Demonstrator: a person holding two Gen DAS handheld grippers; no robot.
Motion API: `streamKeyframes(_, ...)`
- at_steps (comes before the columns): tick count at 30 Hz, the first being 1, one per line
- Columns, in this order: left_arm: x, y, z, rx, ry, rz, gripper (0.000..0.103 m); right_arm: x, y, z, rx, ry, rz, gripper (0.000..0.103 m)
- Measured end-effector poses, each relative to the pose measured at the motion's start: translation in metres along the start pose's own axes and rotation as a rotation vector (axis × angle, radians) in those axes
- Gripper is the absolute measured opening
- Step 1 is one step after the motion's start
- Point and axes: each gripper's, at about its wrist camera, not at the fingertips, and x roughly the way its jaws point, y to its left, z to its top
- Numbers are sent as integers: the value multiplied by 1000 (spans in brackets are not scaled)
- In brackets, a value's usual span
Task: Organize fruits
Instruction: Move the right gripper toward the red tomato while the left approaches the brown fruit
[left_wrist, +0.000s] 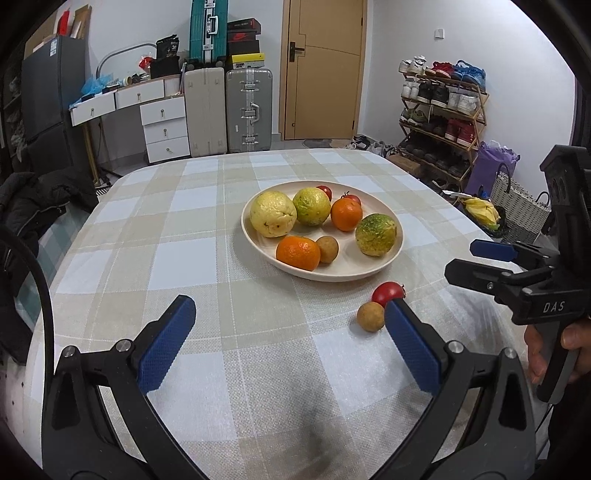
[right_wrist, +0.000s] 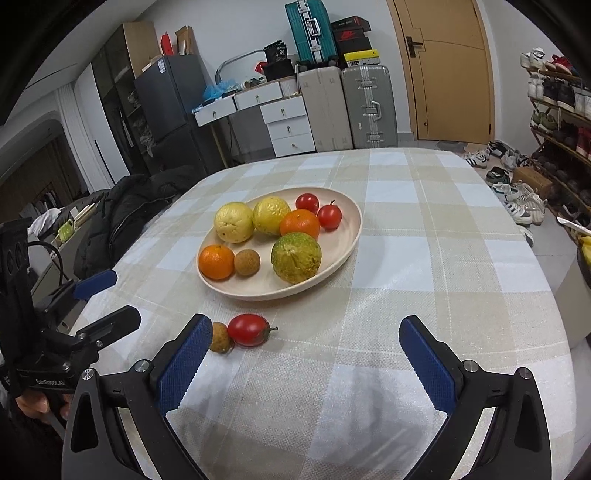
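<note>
On the round cream plate (right_wrist: 347, 254) eight fruits are counted — three yellow-green citrus, two orange mandarins, two red cherry tomatoes, one brown longan. On the checked beige-and-white tablecloth (right_wrist: 424, 229), one red tomato (right_wrist: 248, 329) and one brown longan (right_wrist: 221, 336) lie touching, near the plate. The left gripper (left_wrist: 290, 343) and right gripper (right_wrist: 301, 360) — both blue-padded — are spread wide, nothing held.

white walls, wooden door (left_wrist: 322, 66), stacked suitcases (left_wrist: 229, 107) (beside drawers (left_wrist: 162, 122)), shoe rack (left_wrist: 441, 110)
</note>
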Motion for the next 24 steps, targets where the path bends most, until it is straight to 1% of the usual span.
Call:
streamKeyframes(6, 3, 1, -2, -1, 14, 4, 102, 6, 3, -6, -27, 39, -9, 103)
streamKeyframes(11, 7, 2, -2, -1, 25, 1, 102, 16, 10, -10, -76, 95, -47, 103)
streamKeyframes(15, 9, 1, -3, 6, 29, 10, 102, 24, 16, -10, -87, 124, -57, 103)
streamKeyframes(20, 10, 1, -2, 6, 29, 16, 102, 35, 22, -12, -98, 154, -108, 103)
streamKeyframes(24, 10, 2, -2, 6, 29, 22, 102, 44, 23, -14, -96, 187, -110, 103)
